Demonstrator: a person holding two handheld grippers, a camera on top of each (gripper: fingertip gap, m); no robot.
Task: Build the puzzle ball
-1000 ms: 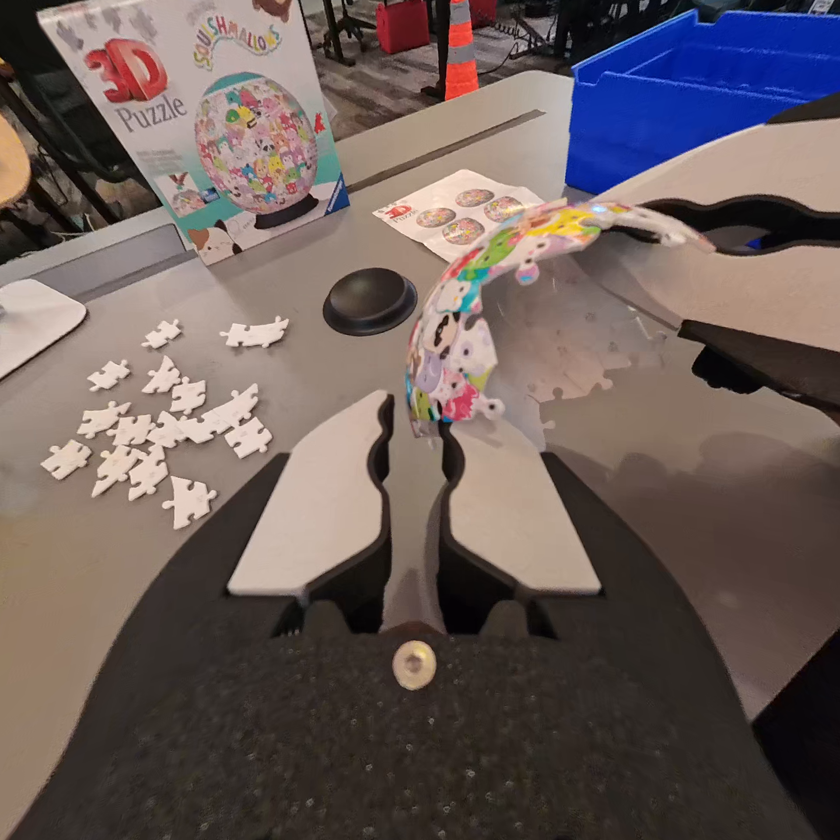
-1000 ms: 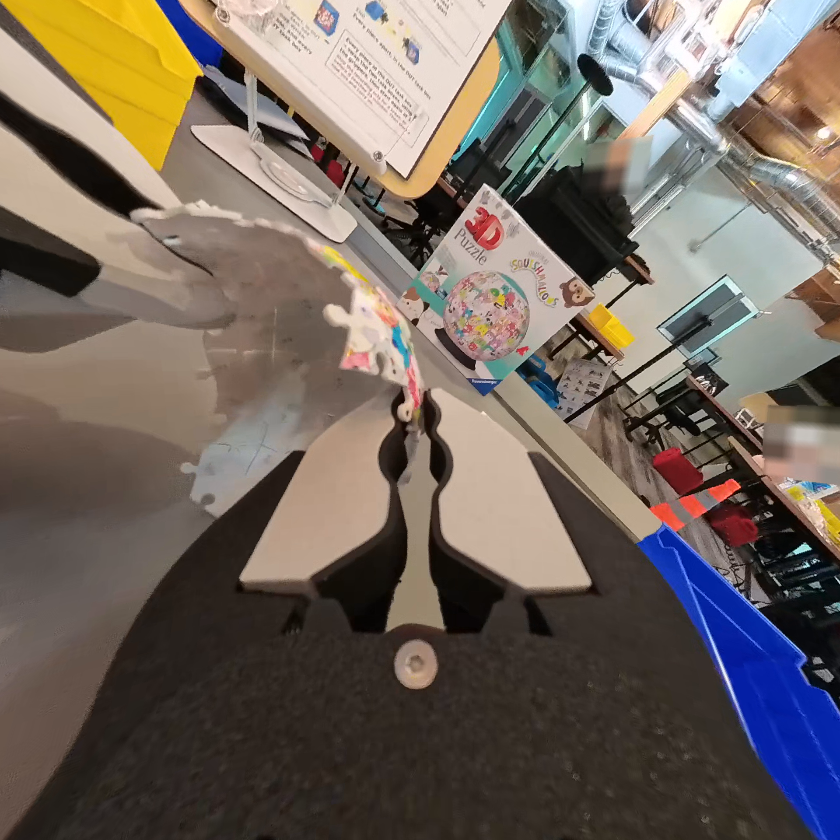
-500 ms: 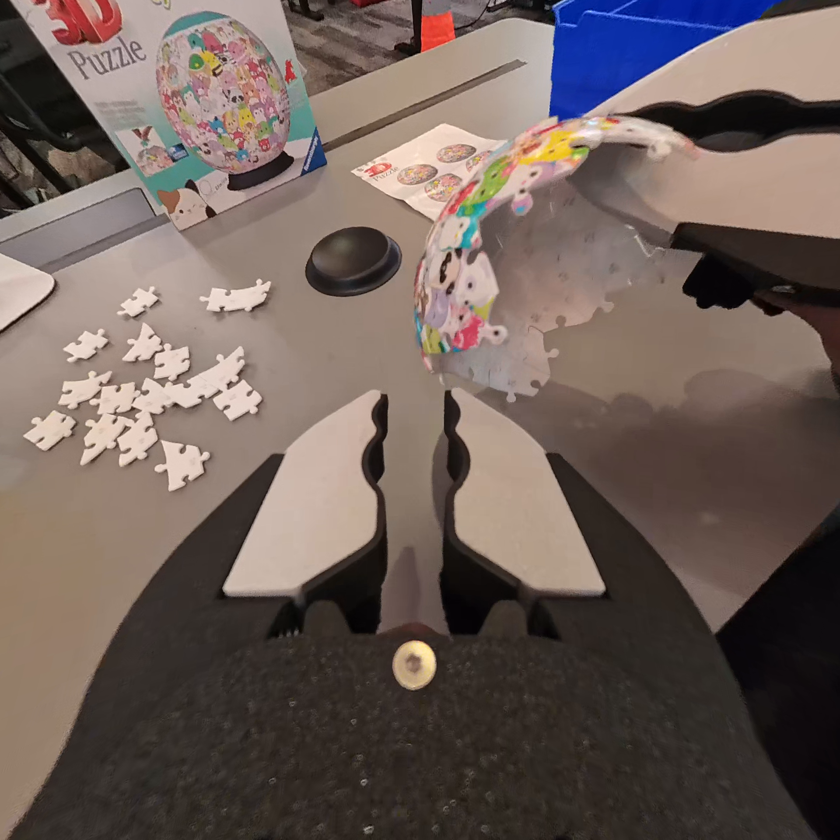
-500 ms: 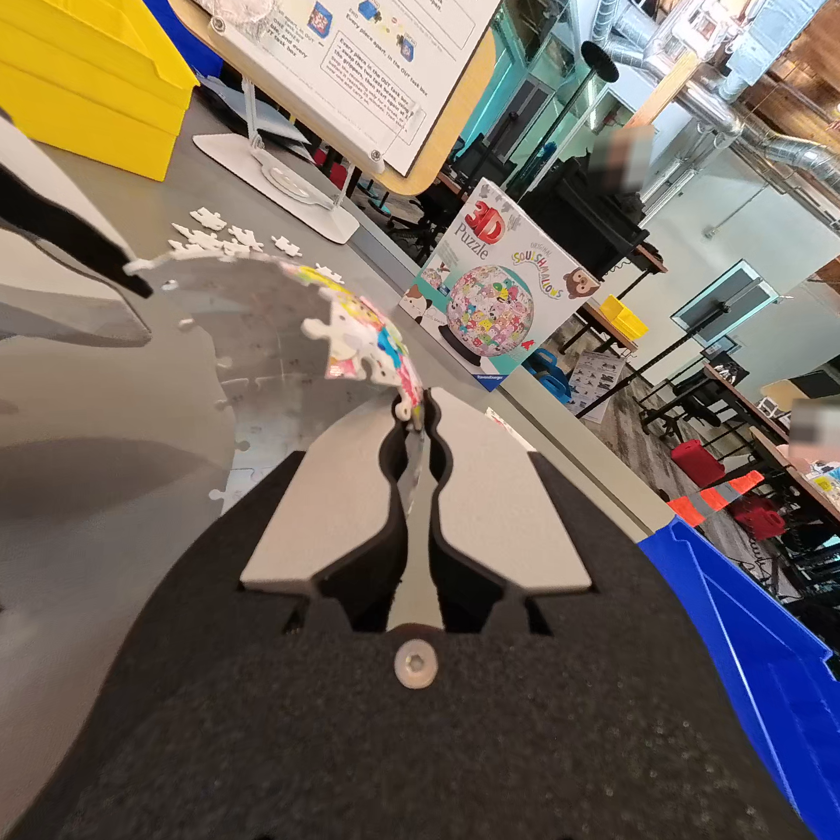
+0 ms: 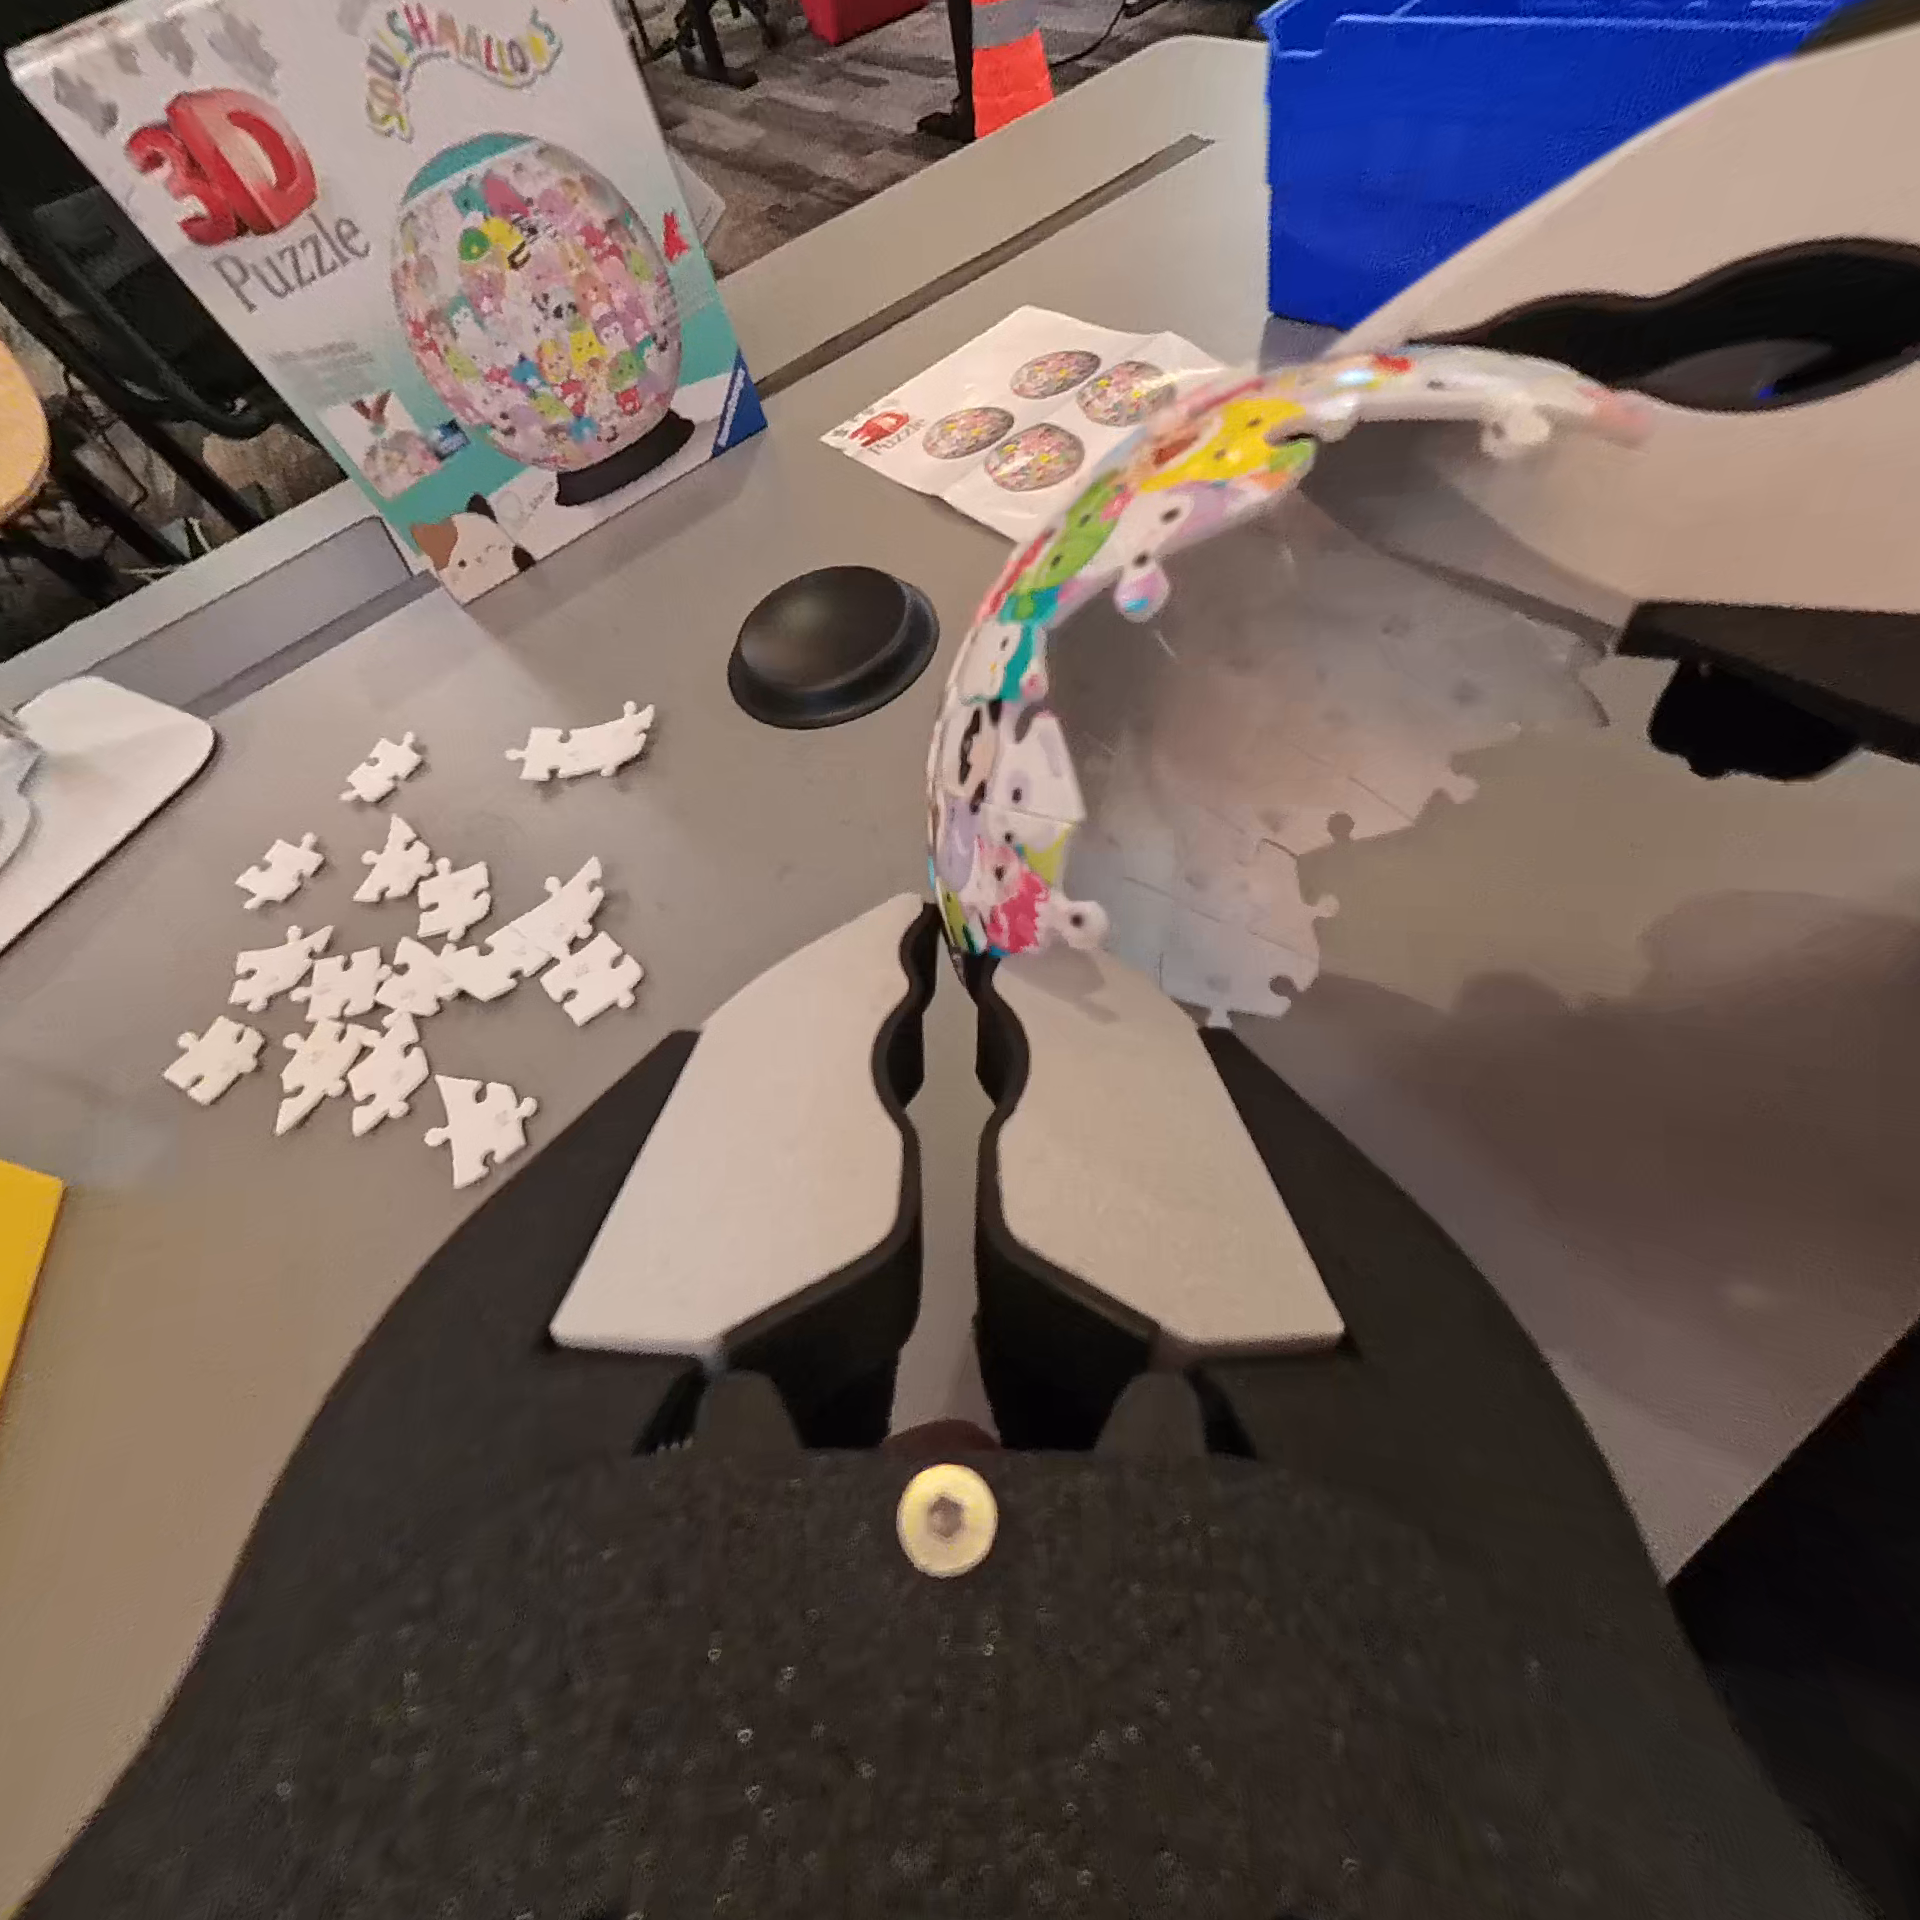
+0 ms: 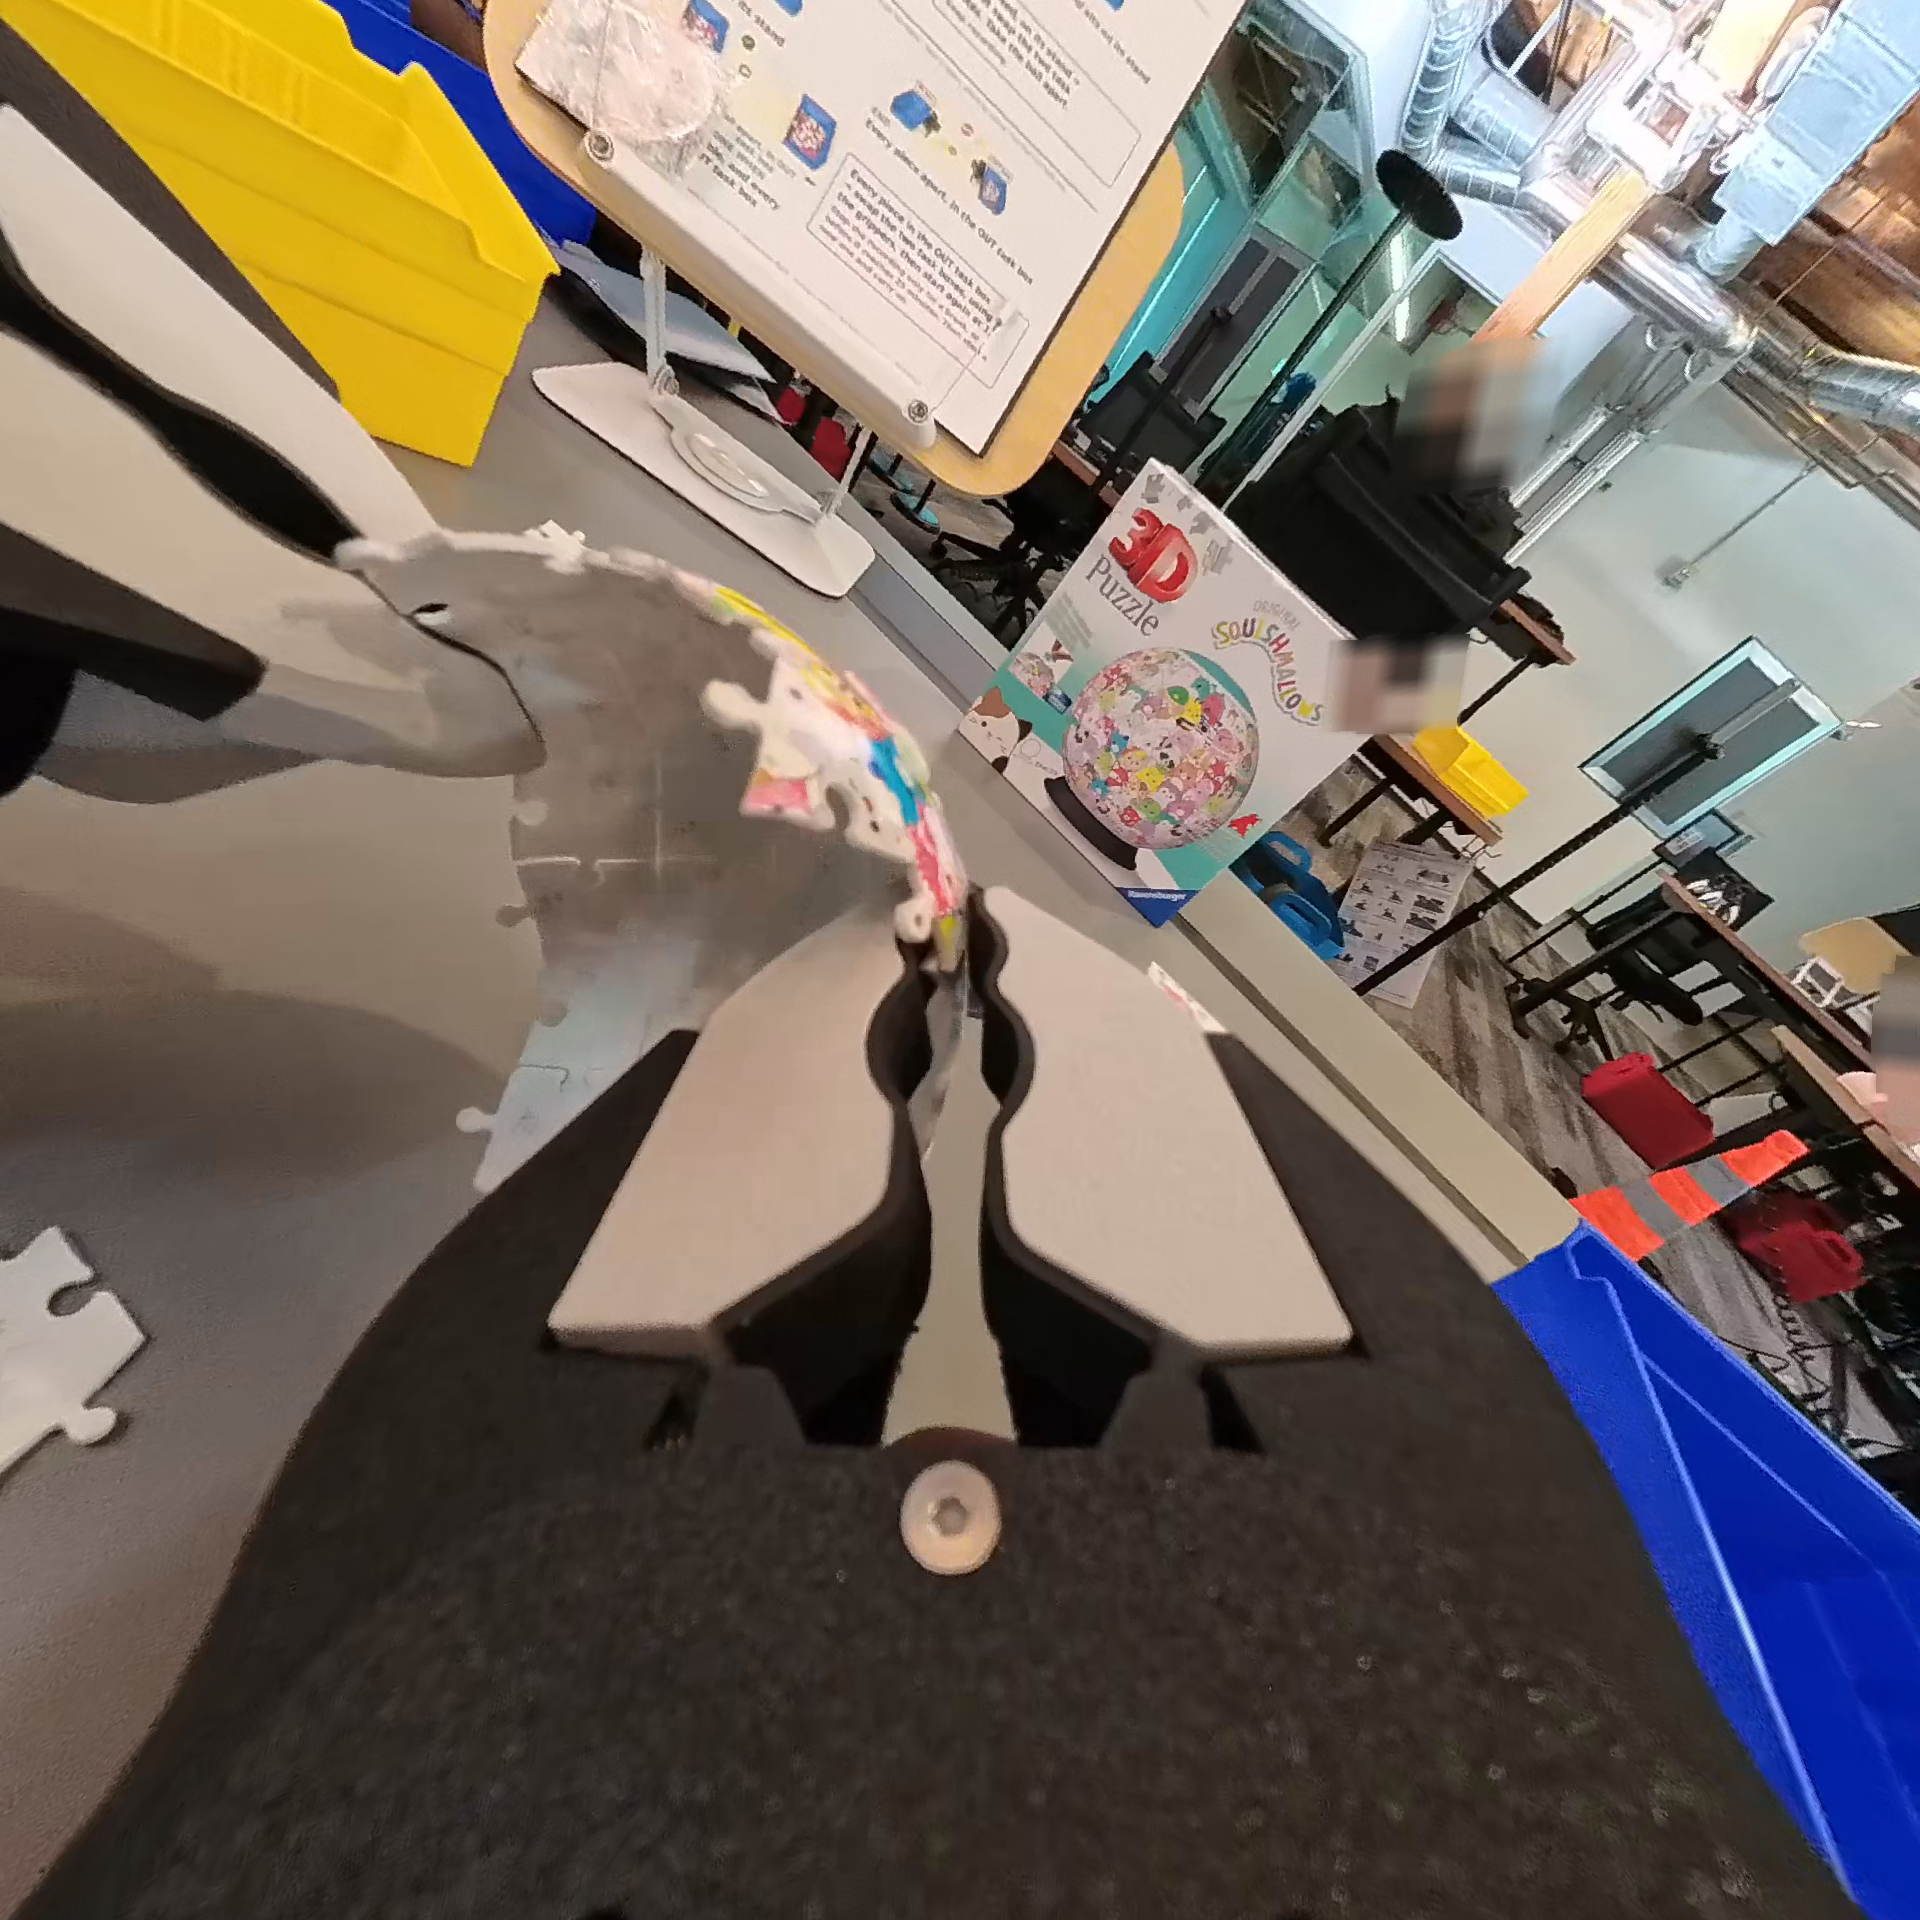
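Observation:
A part-built puzzle ball (image 5: 1195, 727), a curved shell that is colourful outside and grey inside, hangs above the grey table (image 5: 1558, 1143) between both grippers. My left gripper (image 5: 948, 935) is shut on the shell's lower edge. My right gripper (image 6: 940, 935) is shut on the opposite edge, and its fingers (image 5: 1766, 488) show at the upper right of the left wrist view. The shell also shows in the right wrist view (image 6: 665, 790), with the left gripper's fingers (image 6: 312, 686) at its far edge. Several loose white pieces (image 5: 416, 966) lie to the left.
A black round stand (image 5: 831, 644), the puzzle box (image 5: 416, 270) and a leaflet (image 5: 1018, 416) sit at the back. A blue bin (image 5: 1455, 135) stands at the back right. Yellow bins (image 6: 343, 260) and a sign board (image 6: 831, 156) stand on the left side. One loose piece (image 6: 52, 1340) lies near the right gripper. Tip to tip, the grippers are about 10 cm apart.
Half a second ago my left gripper was open and short of the shell. It has moved forward and closed on the shell's lower edge. The right gripper kept its hold.

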